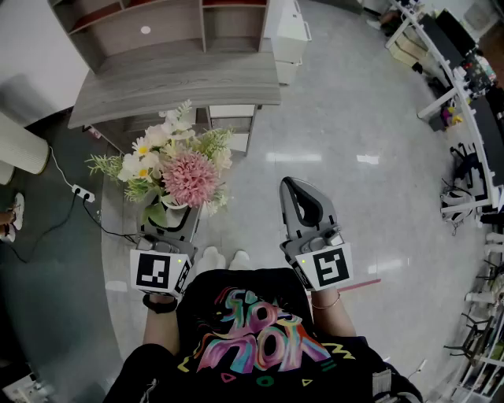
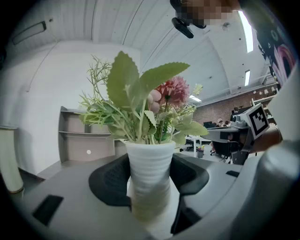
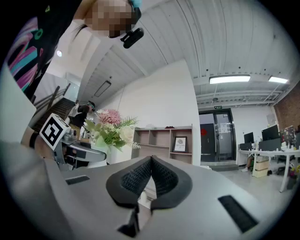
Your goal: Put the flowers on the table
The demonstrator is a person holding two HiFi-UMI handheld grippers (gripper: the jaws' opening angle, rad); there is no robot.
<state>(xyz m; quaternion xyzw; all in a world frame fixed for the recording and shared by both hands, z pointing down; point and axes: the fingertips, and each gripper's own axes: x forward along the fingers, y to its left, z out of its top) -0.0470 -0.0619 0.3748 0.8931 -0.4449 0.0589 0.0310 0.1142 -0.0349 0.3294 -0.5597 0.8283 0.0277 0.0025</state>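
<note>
A bunch of pink, white and green flowers (image 1: 177,165) stands in a white ribbed vase (image 2: 149,164). My left gripper (image 1: 169,216) is shut on the vase, whose body sits between the black pads (image 2: 110,180), and holds it upright above the floor. Its fingertips are hidden under the blooms in the head view. The grey wooden table (image 1: 181,83) lies just beyond the flowers. My right gripper (image 1: 291,185) hangs level to the right, shut with nothing between its fingers (image 3: 151,161). From the right gripper view the flowers (image 3: 110,126) show at the left.
Behind the table stands a shelf unit (image 1: 157,24), with a white cabinet (image 1: 290,35) to its right. A power strip and cable (image 1: 81,192) lie on the dark floor at the left. Desks and chairs (image 1: 465,102) line the right side.
</note>
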